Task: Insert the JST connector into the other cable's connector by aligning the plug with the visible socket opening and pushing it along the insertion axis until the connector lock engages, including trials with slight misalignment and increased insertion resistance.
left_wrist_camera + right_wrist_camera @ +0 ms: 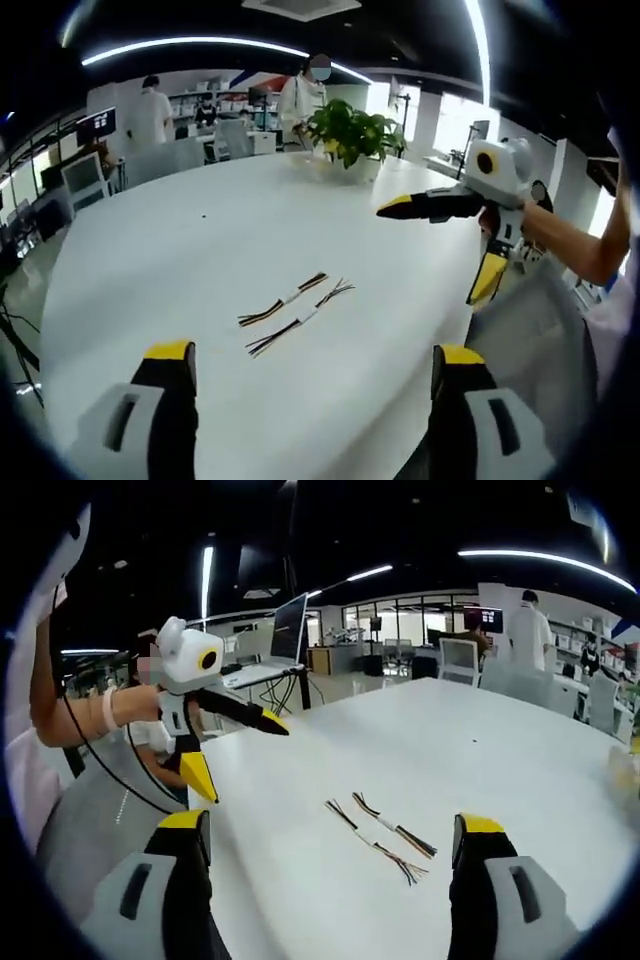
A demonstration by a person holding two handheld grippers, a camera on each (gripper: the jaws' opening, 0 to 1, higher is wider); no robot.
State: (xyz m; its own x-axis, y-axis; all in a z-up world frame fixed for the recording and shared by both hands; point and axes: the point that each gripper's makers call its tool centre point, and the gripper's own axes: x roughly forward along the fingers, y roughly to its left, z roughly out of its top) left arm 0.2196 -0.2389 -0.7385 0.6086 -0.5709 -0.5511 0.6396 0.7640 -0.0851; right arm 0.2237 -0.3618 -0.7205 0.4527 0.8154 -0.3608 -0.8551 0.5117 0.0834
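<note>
Honestly the white connector housings on the two short multicoloured wire cables [296,310] are way too small to tell plug from socket. At 3 o'clock in the right gripper view, the leafy green potted plant [625,765] is blurred and cut off.

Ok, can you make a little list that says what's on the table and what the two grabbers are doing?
table: white table, round edge
cables: two short cables lying side by side, apart, not plugged together
left gripper: left gripper open, above the table, holding nothing
right gripper: right gripper open, above the table, holding nothing
plant: potted plant at the table's far side
</note>
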